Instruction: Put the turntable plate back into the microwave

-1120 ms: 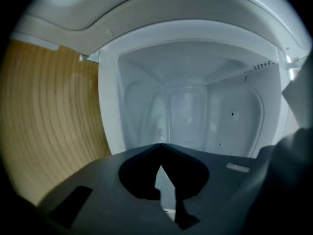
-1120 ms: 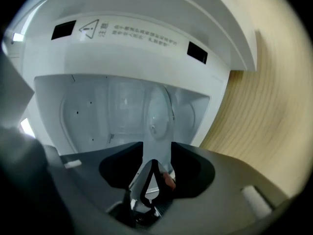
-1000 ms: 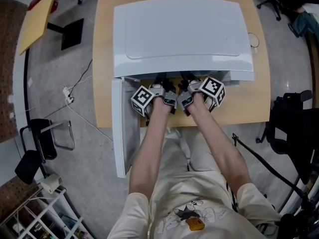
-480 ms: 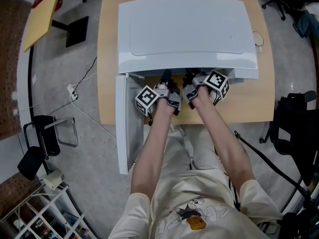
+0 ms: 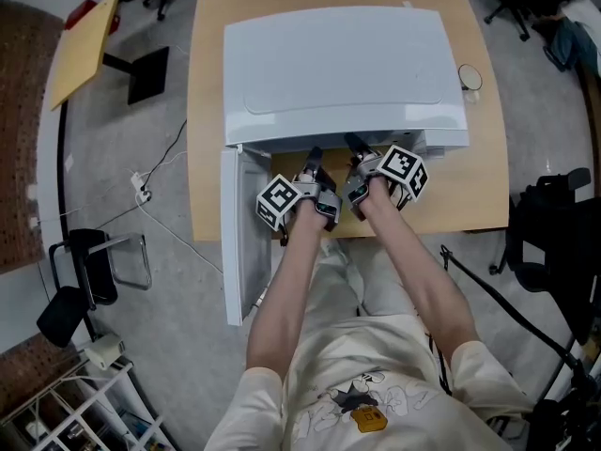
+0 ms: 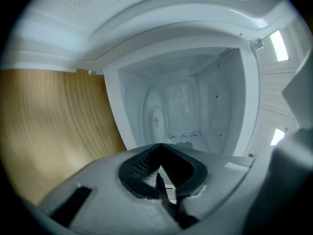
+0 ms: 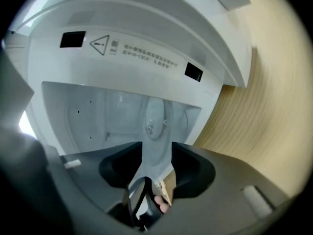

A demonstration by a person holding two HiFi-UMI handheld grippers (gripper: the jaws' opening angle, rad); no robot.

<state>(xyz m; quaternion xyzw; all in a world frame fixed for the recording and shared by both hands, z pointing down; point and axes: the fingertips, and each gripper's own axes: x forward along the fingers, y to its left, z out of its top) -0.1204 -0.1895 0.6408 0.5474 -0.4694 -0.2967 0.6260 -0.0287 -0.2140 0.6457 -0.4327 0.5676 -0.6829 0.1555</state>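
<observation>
Turntable plate (image 6: 157, 116) appears seated in microwave (image 5: 343, 69), door (image 5: 240, 242) open. Left gripper (image 6: 159, 151) jaws together, right gripper (image 7: 156, 155) apart; both empty.

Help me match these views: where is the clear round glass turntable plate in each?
Left gripper view: clear round glass turntable plate, mid-frame inside the white microwave.
Right gripper view: plate mid-frame, inside it.
Head view: not in it; the microwave's top hides it.
Shared landmark: light wooden table.
</observation>
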